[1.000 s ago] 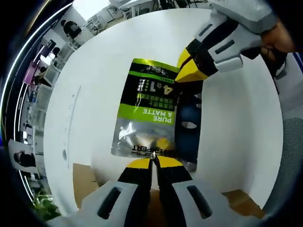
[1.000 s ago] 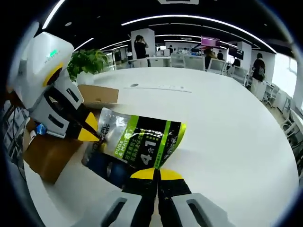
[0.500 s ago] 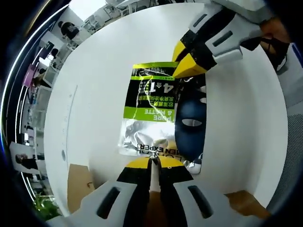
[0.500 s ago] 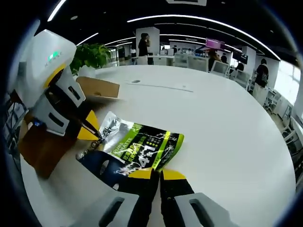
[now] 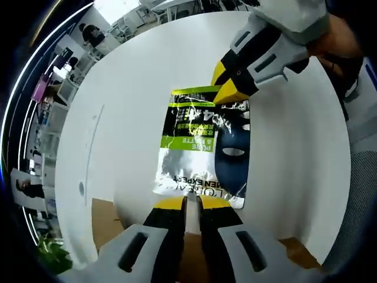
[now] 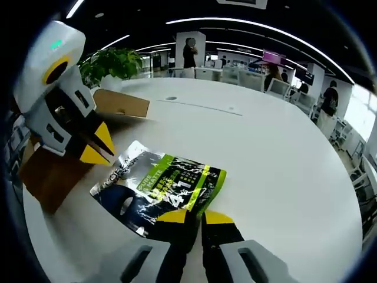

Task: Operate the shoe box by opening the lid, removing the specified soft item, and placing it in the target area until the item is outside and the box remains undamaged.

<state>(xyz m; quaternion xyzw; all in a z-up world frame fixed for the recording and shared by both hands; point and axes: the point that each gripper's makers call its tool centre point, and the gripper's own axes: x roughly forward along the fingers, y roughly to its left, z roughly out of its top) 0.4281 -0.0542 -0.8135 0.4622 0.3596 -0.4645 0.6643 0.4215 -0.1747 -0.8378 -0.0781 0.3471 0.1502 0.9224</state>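
**The pouch lies on the white table**

In the left gripper view, the soft pouch [image 5: 203,147] sits in the middle of the frame. It is green, black and silver, and it lies flat on the round white table [image 5: 129,88]. The left gripper [image 5: 192,203] comes up from the bottom. Its yellow tips are a little apart and hold nothing. They sit just at the near edge of the pouch. The right gripper [image 5: 227,88] comes in from the upper right. Its tips are also a bit apart, right at the far edge of the pouch.

In the right gripper view, the pouch [image 6: 162,188] is in the lower middle. The brown shoe box [image 6: 53,171] is at the left, with its lid [image 6: 121,105] open.
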